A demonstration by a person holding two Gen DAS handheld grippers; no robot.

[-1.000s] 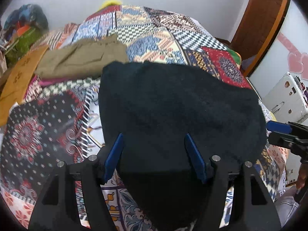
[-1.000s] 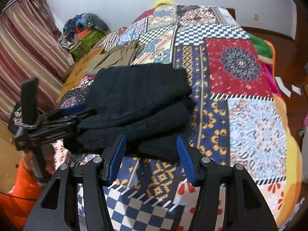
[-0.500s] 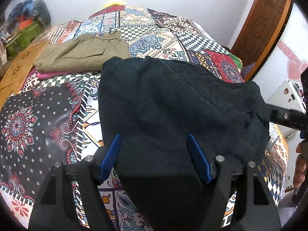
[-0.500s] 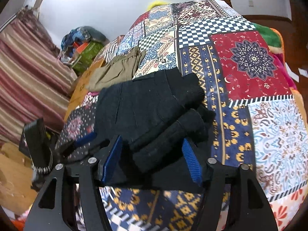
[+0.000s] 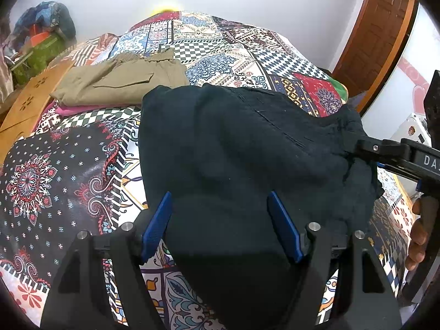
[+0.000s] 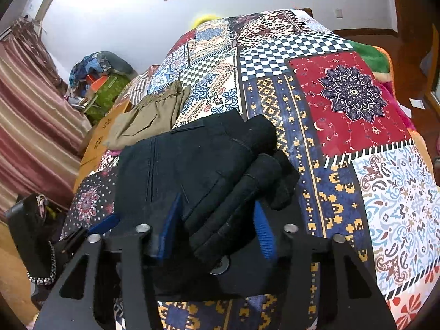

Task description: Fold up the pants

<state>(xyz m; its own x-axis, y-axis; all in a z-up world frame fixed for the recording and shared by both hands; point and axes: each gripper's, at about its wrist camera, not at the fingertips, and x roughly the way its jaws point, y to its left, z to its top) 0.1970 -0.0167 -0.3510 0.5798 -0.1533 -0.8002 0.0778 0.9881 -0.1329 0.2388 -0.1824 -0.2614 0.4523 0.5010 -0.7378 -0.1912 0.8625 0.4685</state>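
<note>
Black pants (image 5: 236, 148), folded into a thick stack, lie on the near part of a patchwork bedspread (image 5: 68, 170), just in front of both grippers. Left gripper (image 5: 222, 225) sits over the near left edge of the stack; its blue pads (image 5: 156, 220) stand spread, with dark cloth lying between them, and neither pad visibly presses on it. Right gripper (image 6: 214, 220) is at the near right end of the stack, where the cloth bunches into rolled layers (image 6: 255, 176). Its jaws have just been closing, and a thick fold of the black pants fills the gap, both blue pads (image 6: 262, 229) against the cloth — pinching it. From the left wrist view the right gripper's black body (image 5: 396, 156) enters from the right edge, its tip buried in the cloth at the stack's right corner, with the person's fingers (image 5: 418, 236) wrapped on the handle below.

Khaki pants (image 5: 121, 82), folded, rest farther back on the left of the bed, apart from the black stack, atop a pink garment edge (image 5: 82, 108). Wooden board (image 5: 30, 101) lies along the far left bedside. Striped curtain (image 6: 30, 115) hangs at left in the right wrist view; wooden door (image 5: 382, 33) stands at far right.
</note>
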